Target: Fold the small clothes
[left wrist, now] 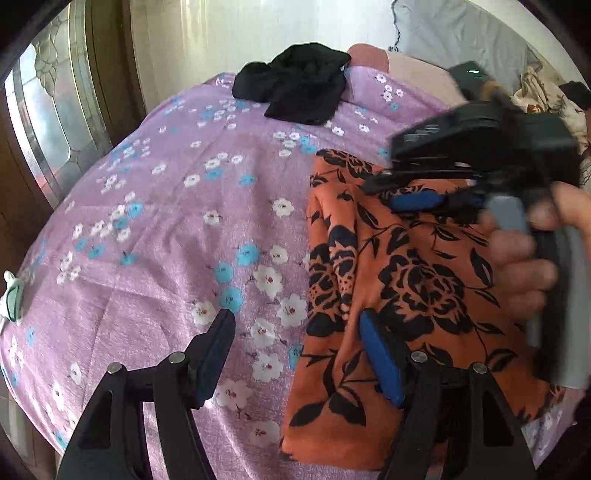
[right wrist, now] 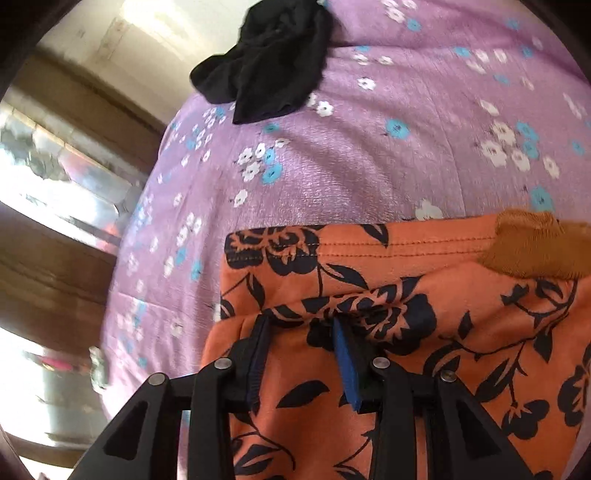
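An orange garment with black flowers (left wrist: pixel 399 280) lies partly folded on the purple flowered bedspread (left wrist: pixel 177 221). My left gripper (left wrist: pixel 295 325) is open and empty, just above the garment's left edge. My right gripper (left wrist: pixel 417 201) is seen from the side above the garment's far part. In the right wrist view the right gripper (right wrist: pixel 299 328) is open, its fingers low over a raised fold of the orange garment (right wrist: pixel 406 295). A mustard-coloured cloth piece (right wrist: pixel 532 247) lies on the garment's far right.
A crumpled black garment (left wrist: pixel 295 83) lies at the far edge of the bed; it also shows in the right wrist view (right wrist: pixel 266 62). A wooden door with glass panes (left wrist: pixel 55 122) stands at the left. Grey and patterned bedding (left wrist: pixel 480 33) is at the far right.
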A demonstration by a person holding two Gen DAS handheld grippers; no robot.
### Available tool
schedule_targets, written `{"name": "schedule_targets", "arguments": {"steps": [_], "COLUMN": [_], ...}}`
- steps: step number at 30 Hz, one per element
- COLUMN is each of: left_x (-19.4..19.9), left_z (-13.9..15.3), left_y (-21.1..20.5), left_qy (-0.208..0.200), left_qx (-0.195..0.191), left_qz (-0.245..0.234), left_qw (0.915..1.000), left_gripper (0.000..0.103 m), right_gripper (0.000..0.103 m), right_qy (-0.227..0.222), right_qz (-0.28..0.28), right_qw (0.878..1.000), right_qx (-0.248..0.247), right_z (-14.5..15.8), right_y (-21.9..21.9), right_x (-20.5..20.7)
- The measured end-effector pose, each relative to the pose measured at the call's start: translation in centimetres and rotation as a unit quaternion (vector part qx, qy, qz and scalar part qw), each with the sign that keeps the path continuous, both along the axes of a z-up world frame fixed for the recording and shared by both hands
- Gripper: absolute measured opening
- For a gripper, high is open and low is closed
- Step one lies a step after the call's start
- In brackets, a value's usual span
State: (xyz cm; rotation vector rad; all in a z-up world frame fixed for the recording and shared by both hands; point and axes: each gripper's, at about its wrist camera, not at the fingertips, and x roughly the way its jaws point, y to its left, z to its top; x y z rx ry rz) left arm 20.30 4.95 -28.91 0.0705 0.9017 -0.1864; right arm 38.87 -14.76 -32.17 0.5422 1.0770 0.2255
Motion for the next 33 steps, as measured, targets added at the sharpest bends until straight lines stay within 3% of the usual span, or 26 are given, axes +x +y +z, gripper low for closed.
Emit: {"name": "schedule_targets", "arguments": {"steps": [3, 10, 15, 17, 19, 25, 33], "left_x": [-0.3, -0.6, -1.1, -1.0, -1.1, -1.2, -0.9], "left_z": [0.3, 0.2, 0.2, 0.1, 0.0, -0.3, -0.7], "left_y": [-0.6, -0.6, -1.1, -1.1, -1.2, -1.0, -0.9], "left_qy": [-0.014, -0.025, -0.037, -0.039, -0.046, -0.057, -0.061], "left_qx": [0.022, 0.029, 0.044, 0.048, 0.055, 0.062, 0.065], "left_qz": [-0.003, 0.001, 0.004, 0.004, 0.004, 0.009, 0.016], "left_qw": [0.9997, 0.9993, 0.9983, 0.9981, 0.9974, 0.9964, 0.9959], "left_gripper": [0.073, 0.073, 0.074, 0.077, 0.077, 0.081, 0.085], "right_gripper": [0.040, 0.040, 0.039, 0.038, 0.038, 0.039, 0.038], "right_qy": [-0.017, -0.064, -0.036, -0.028, -0.063, -0.104, -0.119], "right_qz": [0.005, 0.034, 0.050, 0.058, 0.061, 0.064, 0.066], "right_qw": [1.000, 0.997, 0.997, 0.996, 0.994, 0.988, 0.987], "right_qx": [-0.003, -0.023, -0.039, -0.058, -0.072, -0.092, -0.080], "right_z": [1.9, 5.6, 3.6, 2.0, 0.8, -0.2, -0.5], "right_y": [-1.6, -3.9, -4.2, -3.8, -3.4, -3.0, -3.3], "right_x": [-2.6, -11.7, -17.5, -18.1, -19.3, -20.1, -20.2]}}
